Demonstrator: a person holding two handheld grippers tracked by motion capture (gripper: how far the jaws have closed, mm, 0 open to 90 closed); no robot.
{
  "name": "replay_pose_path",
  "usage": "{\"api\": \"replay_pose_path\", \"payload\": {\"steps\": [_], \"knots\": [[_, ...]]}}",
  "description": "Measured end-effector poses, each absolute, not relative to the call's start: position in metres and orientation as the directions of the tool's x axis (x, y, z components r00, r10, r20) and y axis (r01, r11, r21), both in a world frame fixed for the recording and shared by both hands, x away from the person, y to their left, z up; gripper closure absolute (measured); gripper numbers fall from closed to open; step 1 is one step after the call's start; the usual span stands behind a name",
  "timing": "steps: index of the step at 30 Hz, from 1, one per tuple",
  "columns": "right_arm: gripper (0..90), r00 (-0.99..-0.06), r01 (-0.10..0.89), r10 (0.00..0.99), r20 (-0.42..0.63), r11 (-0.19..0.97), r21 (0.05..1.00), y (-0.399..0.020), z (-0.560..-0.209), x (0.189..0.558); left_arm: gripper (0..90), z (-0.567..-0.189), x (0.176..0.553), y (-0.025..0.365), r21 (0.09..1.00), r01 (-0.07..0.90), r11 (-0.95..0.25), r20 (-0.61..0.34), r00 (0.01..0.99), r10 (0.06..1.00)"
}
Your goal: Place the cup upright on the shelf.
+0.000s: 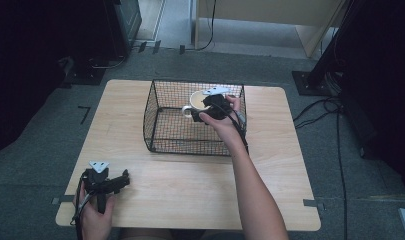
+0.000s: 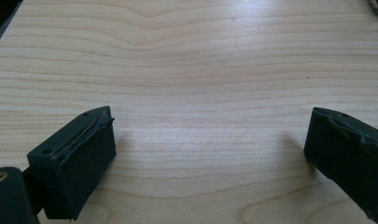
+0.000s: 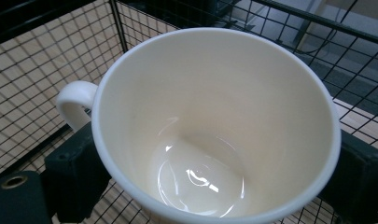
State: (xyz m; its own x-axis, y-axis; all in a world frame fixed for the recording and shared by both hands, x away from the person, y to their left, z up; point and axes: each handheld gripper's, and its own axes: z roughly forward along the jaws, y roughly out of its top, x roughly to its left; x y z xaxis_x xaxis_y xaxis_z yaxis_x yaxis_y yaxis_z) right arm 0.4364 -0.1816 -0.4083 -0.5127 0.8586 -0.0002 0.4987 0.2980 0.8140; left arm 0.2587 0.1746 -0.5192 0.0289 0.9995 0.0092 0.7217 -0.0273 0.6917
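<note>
Right tongs [image 1: 210,107]: pinching the white mug [image 3: 214,121] by its body, one jaw pressing on each side, just below the rim.
Mug: sitting upright and empty inside the black wire basket [image 1: 162,127], its handle pointing to the person's left.
Left tongs [image 2: 210,140]: resting spread wide over the bare wooden counter [image 2: 186,60], gripping nothing.
Basket: standing mid-counter.

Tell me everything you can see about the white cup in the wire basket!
The glossy white ceramic cup has a round rim, one curved handle and an empty, shiny inside. It sits upright in the black wire mesh basket on the pale wooden table. The right gripper has its black jaws clamped on opposite sides of the cup's outer wall. Whether the cup rests on the basket floor is hidden.
</note>
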Motion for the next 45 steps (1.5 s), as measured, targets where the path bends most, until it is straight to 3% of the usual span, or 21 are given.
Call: {"api": "replay_pose_path", "payload": {"steps": [10,22,45], "knots": [[8.6,-0.527,0.499,0.850,-0.010,0.320,0.805,-0.180,-0.428,0.454,2.2,-0.519,0.259,0.175,0.692,0.722,-0.027,0.009,0.029,1.000],[8.6,-0.557,0.562,0.830,-0.013,0.389,0.730,-0.179,-0.446,0.464,2.2,-0.519,0.259,0.175,0.691,0.722,-0.027,0.010,0.029,1.000],[6.9,-0.567,0.617,0.823,-0.016,0.438,0.653,-0.177,-0.450,0.465,2.2,-0.519,0.259,0.175,0.692,0.722,-0.027,0.009,0.029,1.000]]}}
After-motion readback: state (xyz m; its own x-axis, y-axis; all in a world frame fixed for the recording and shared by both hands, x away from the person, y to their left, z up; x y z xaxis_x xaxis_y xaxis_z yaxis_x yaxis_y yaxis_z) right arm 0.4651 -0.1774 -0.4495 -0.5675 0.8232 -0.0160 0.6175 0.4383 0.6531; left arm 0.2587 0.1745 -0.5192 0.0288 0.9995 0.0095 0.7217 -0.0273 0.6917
